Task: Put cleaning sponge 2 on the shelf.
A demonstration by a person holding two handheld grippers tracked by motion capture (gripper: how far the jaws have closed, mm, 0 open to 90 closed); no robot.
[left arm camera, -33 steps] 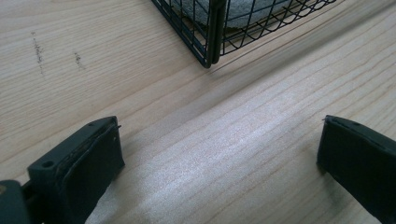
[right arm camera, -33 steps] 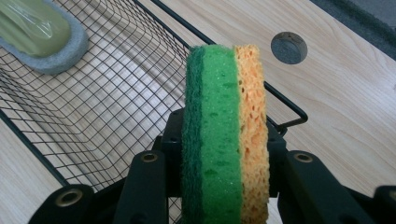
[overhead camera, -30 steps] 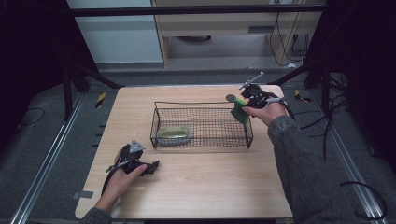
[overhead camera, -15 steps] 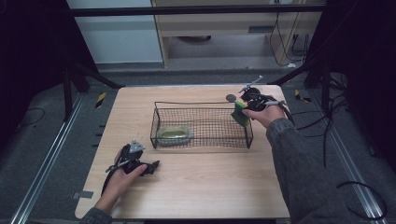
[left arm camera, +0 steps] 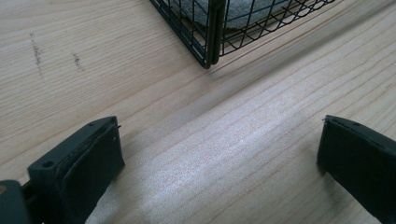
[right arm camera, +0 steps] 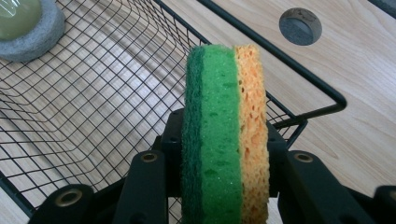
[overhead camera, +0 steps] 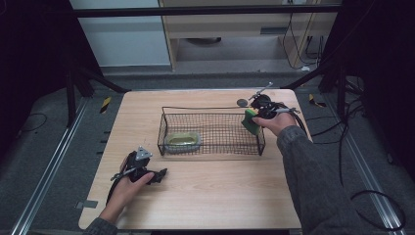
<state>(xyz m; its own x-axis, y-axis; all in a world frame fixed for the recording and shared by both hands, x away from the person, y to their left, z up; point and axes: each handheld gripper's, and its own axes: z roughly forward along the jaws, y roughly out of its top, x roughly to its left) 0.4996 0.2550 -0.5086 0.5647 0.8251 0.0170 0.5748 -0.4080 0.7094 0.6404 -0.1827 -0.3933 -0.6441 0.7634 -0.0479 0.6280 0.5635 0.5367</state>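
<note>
Pale wood grain runs across the table (overhead camera: 205,196), ringed by dark framing and a grey floor. Over its far right part, the sponge (right arm camera: 226,135), a green scouring layer backed with orange foam, stands on edge, pinched between the fingers of the right gripper (overhead camera: 258,115), which press against its two broad faces. It hangs just above the right end rim of the wire basket (overhead camera: 211,133), with the basket floor below and ahead of those fingers. Judging from this, the sponge is about to go into the basket, and the main risk is a clip on the top wire: if the sponge is lowered too close to the rim it could catch, tilt, and drop outside onto the table, or nudge the light basket sideways. Farther ahead of the fingers, at the basket's other end, lies a grey pad (right arm camera: 28,30) with a pale green piece on top, well apart from the sponge and not in its way. A round grey cap (right arm camera: 300,25) sits in the table beyond the rim. The left gripper (overhead camera: 142,171) rests on the table with fingers spread wide and empty, a basket corner (left arm camera: 210,51) ahead of them.
</note>
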